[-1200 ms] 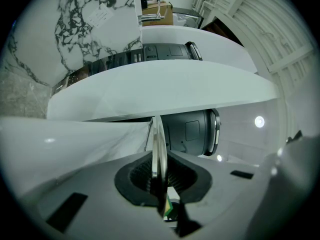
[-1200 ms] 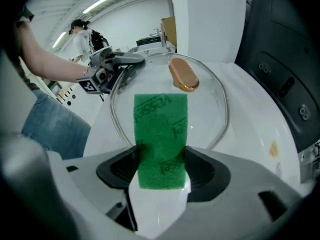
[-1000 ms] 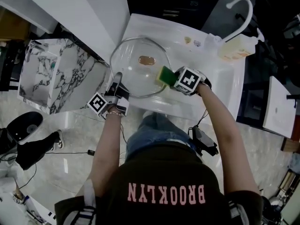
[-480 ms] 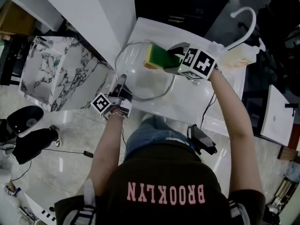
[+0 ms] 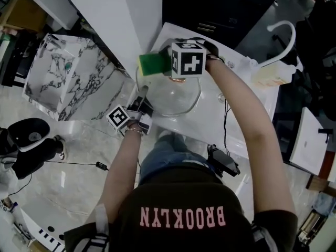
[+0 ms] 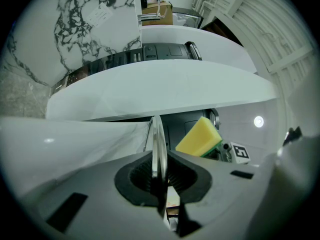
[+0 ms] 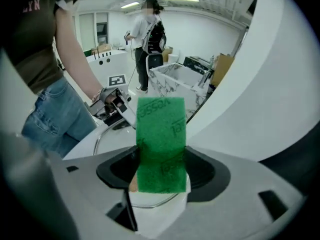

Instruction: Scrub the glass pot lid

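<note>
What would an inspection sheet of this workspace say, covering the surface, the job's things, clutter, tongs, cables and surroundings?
Surface: white sink counter, glossy.
Job's things: glass pot lid gripped at its near rim; green-and-yellow sponge at its far rim, contact unclear.
Clutter: pump bottle beside the faucet.
Tongs: left tongs shut on the lid's rim; right tongs shut on the sponge.
Cables: black cable on the floor; another runs to the person's waist.
Surroundings: marble-patterned block left of the counter; a second person stands across the room.
</note>
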A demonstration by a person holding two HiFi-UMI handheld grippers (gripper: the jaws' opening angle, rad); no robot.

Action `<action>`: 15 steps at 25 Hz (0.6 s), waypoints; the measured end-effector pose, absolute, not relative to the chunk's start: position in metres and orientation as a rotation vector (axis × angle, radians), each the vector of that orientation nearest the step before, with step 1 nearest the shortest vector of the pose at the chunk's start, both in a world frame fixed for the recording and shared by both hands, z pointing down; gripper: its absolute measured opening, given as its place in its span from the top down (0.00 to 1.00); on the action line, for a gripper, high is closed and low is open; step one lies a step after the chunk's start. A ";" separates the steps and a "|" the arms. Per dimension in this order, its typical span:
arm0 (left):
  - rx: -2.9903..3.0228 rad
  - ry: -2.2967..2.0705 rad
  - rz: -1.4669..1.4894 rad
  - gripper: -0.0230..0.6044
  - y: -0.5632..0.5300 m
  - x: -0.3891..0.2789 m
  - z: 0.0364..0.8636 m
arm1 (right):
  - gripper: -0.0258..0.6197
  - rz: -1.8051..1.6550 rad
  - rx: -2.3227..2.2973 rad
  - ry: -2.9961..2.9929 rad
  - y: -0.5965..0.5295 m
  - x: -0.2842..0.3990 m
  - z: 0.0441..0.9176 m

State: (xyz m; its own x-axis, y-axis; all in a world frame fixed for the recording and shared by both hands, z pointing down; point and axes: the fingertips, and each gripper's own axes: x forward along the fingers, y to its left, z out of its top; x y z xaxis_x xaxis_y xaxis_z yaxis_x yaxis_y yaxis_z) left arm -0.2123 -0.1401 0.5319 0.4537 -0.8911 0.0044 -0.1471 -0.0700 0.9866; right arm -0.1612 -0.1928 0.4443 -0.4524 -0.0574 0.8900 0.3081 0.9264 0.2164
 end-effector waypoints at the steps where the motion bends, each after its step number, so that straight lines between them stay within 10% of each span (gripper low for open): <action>1: 1.535 -0.944 -0.799 0.93 -0.140 -0.212 0.531 | 0.53 -0.443 -0.207 -1.979 -0.193 -0.167 0.449; 15: 1.516 -0.935 -0.805 0.93 -0.139 -0.210 0.532 | 0.53 -0.450 -0.438 -1.767 -0.182 -0.201 0.519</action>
State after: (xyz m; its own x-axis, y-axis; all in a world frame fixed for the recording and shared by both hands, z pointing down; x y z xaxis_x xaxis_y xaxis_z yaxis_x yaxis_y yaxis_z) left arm -0.2103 -0.1387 0.5324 0.4524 -0.8918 0.0048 -0.1286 -0.0600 0.9899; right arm -0.2014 -0.1821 0.5194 -0.2286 0.0576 0.9718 0.5151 0.8542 0.0706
